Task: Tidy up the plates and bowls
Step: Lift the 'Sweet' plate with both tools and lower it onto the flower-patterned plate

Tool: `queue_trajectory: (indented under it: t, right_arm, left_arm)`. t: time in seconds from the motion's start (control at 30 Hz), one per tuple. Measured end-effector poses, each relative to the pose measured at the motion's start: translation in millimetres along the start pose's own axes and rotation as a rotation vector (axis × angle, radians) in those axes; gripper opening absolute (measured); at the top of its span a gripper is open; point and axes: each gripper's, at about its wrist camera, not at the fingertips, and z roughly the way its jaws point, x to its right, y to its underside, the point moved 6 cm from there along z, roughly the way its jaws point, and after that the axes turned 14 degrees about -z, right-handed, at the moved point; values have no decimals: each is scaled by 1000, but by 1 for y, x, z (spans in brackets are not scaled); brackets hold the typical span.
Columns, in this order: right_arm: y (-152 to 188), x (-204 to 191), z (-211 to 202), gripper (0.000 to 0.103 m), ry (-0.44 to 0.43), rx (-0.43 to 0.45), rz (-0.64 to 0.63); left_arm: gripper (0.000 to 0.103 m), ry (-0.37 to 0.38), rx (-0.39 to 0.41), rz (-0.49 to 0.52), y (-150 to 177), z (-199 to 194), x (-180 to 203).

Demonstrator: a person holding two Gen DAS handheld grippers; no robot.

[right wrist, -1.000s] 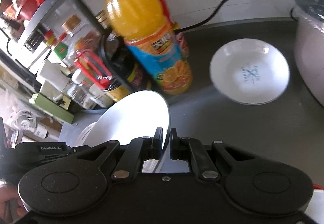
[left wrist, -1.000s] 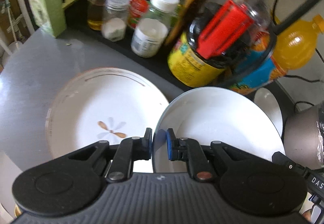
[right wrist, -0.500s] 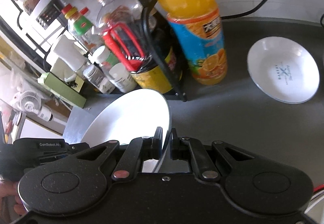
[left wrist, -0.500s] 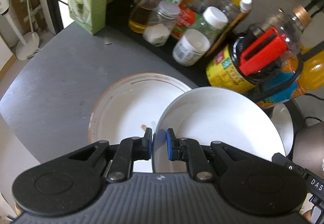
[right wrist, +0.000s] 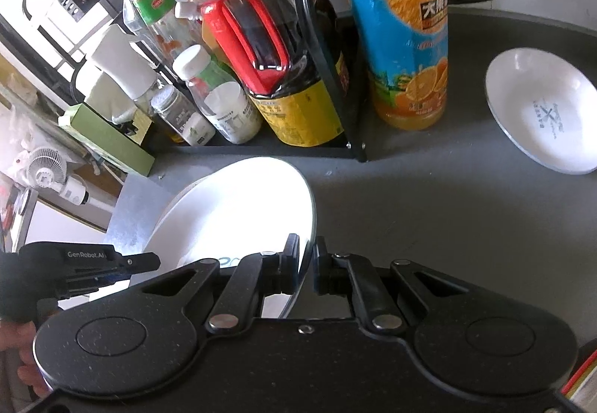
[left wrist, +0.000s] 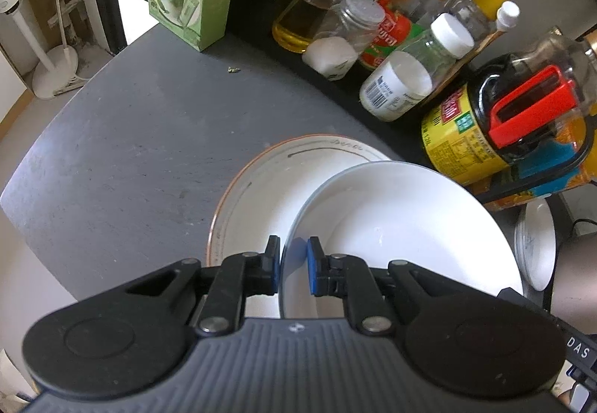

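White and glossy, the plate is hanging between the left gripper and right gripper, both clamping its rim above the rimmed plate on the counter; lowering level should seat it centred.

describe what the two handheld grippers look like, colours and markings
The left gripper has a ribbed dark grey body, black linkage arms with silver pivot pins, and blue pads on its fingertips. The right gripper is all black and speckled, with the same silver pins. The left's housing reads "GenRobot.AI" in white.
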Motion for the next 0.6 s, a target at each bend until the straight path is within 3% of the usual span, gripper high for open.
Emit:
queue_trajectory:
  t: [0.6]
  right_arm:
    - [7, 2, 20, 7, 14, -34, 71]
  left_arm:
    - [14, -39, -32, 42, -7, 23, -4]
